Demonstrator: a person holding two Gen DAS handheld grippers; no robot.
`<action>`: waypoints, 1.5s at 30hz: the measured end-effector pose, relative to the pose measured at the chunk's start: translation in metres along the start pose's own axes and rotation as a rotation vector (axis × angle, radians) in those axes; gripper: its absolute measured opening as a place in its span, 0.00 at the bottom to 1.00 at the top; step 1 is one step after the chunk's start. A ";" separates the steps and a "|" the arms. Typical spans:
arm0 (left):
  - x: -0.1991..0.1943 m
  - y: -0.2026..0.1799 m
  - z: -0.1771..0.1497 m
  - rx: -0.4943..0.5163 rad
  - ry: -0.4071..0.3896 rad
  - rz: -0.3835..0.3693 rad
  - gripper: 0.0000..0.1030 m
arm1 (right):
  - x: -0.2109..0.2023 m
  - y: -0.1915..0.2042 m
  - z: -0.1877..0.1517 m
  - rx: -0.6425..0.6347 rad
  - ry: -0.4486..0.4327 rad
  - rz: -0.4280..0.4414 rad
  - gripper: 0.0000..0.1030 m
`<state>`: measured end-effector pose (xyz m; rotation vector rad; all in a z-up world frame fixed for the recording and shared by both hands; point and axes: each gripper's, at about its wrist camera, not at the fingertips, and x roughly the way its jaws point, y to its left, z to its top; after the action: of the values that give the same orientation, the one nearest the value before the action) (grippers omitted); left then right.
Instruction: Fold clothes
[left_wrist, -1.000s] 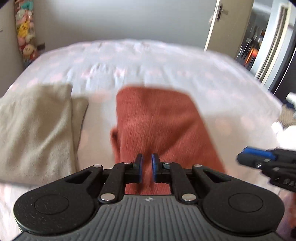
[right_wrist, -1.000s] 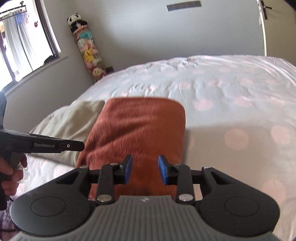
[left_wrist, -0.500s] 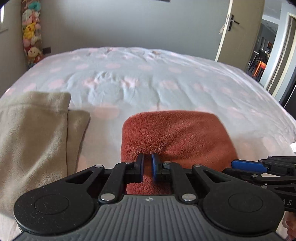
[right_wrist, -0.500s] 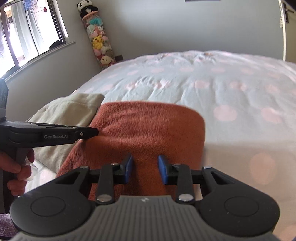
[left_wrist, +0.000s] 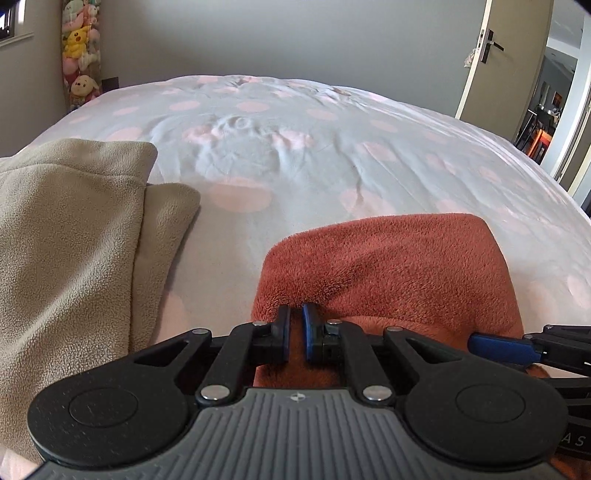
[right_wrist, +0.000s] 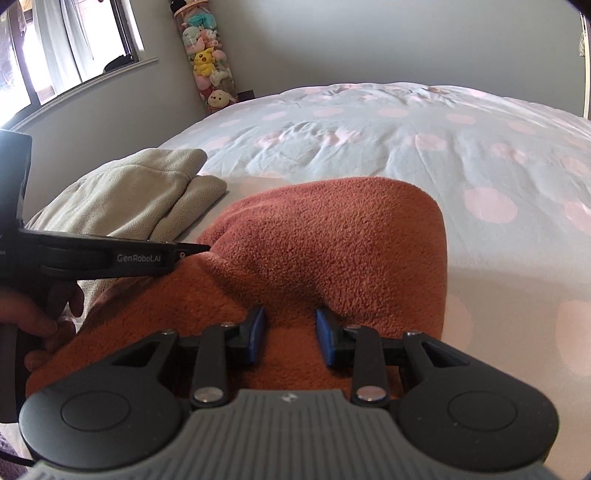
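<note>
A rust-red fleece garment (left_wrist: 388, 266) lies folded on the bed, also in the right wrist view (right_wrist: 332, 240). My left gripper (left_wrist: 296, 334) is shut on the garment's near left edge, fabric pinched between its blue pads. My right gripper (right_wrist: 290, 338) grips the near edge further right, jaws partly closed with fabric bunched between them. The right gripper's blue finger shows at the left wrist view's right edge (left_wrist: 502, 349). The left gripper's black body shows in the right wrist view (right_wrist: 110, 254).
A folded beige fleece (left_wrist: 74, 236) lies to the left of the red garment, also in the right wrist view (right_wrist: 140, 188). The bed (left_wrist: 314, 147) has a pale sheet with pink dots. Plush toys (right_wrist: 207, 62) hang in the corner. A door (left_wrist: 491, 62) stands open at right.
Both grippers have drawn the near edge of the red garment forward and up over itself. The garment now looks shorter and thicker, and the view sits lower and closer to it.
</note>
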<state>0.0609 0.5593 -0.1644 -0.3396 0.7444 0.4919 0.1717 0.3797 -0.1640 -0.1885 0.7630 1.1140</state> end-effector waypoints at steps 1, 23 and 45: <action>-0.003 0.000 0.000 -0.006 -0.005 -0.001 0.07 | -0.001 -0.001 0.000 0.002 0.001 0.002 0.34; -0.162 -0.021 -0.049 -0.569 -0.058 -0.042 0.56 | -0.123 -0.076 -0.054 0.349 -0.016 0.018 0.66; -0.138 -0.054 -0.122 -0.867 0.121 -0.044 0.45 | -0.074 -0.124 -0.117 0.877 0.028 0.405 0.70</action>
<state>-0.0657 0.4163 -0.1433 -1.1988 0.6051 0.7426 0.2083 0.2110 -0.2313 0.7172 1.2807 1.0519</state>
